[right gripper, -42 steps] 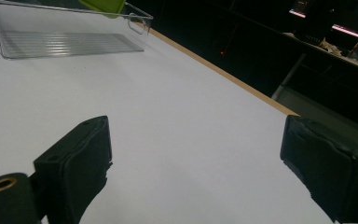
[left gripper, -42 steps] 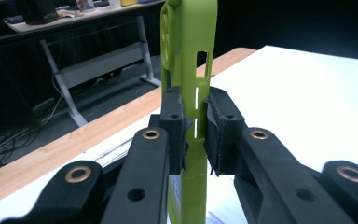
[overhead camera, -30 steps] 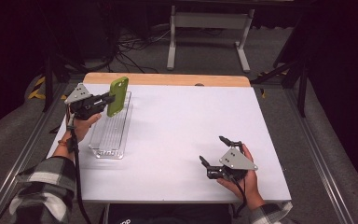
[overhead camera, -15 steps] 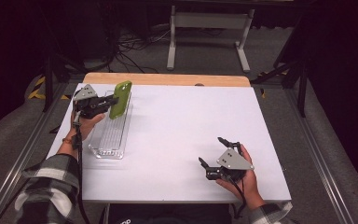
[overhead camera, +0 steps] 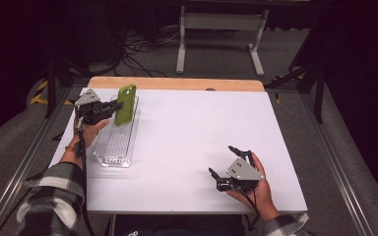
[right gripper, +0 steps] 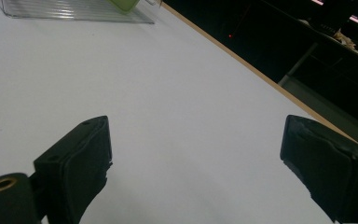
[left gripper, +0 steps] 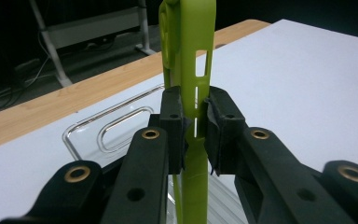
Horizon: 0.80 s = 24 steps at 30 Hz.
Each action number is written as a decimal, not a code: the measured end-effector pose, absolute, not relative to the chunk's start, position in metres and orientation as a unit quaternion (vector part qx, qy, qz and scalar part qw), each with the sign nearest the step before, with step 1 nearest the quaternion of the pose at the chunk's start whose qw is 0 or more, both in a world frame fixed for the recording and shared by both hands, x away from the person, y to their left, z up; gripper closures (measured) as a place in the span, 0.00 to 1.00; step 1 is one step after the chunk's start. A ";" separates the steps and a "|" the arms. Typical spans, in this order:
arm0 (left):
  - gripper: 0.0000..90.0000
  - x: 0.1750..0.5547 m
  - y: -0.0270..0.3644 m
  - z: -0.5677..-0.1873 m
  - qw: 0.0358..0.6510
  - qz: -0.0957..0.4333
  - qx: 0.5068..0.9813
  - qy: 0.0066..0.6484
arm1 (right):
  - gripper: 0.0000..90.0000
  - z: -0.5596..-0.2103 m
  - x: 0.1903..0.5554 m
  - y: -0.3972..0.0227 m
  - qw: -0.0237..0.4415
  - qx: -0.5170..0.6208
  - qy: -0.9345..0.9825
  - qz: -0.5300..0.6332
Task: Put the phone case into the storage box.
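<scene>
A green phone case (overhead camera: pixel 126 104) stands on edge over the far end of a clear plastic tray (overhead camera: pixel 109 153) at the table's left. My left gripper (overhead camera: pixel 117 105) is shut on the case. In the left gripper view both pads clamp the thin green case (left gripper: pixel 189 56), and the tray's handle cut-out (left gripper: pixel 121 128) lies below. My right gripper (overhead camera: pixel 229 160) rests low near the front right of the white table, jaws wide apart. Nothing but bare table lies between its pads (right gripper: pixel 91 154) in the right gripper view, and the tray (right gripper: pixel 70 10) sits far off.
The white tabletop (overhead camera: pixel 202 128) has a wooden strip (overhead camera: pixel 177 83) along its far edge. Beyond it stand a metal frame (overhead camera: pixel 216 29) and cables on the dark floor. Rails run along both sides of the table.
The left hand has shifted slightly with the green case still gripped upright over the tray. The right gripper has stayed where it was.
</scene>
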<state>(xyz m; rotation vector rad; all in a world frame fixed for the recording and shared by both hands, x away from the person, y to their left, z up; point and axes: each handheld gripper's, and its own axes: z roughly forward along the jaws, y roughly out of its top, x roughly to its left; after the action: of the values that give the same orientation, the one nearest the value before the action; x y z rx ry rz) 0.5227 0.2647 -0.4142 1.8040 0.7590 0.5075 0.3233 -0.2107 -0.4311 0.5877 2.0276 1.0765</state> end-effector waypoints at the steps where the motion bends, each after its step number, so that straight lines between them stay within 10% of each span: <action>1: 0.87 0.523 0.265 -0.414 0.530 0.214 0.755 0.321 | 0.11 -0.431 0.323 -0.210 0.377 0.229 0.793 0.420; 24: 0.86 0.535 0.274 -0.422 0.481 0.257 0.758 0.358 | 0.11 -0.435 0.322 -0.207 0.382 0.210 0.807 0.399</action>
<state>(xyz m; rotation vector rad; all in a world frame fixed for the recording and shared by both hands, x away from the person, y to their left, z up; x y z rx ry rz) 0.5351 0.2736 -0.4217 1.8488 0.8743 0.6261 0.3216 -0.2074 -0.4352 0.5362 2.0581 1.0169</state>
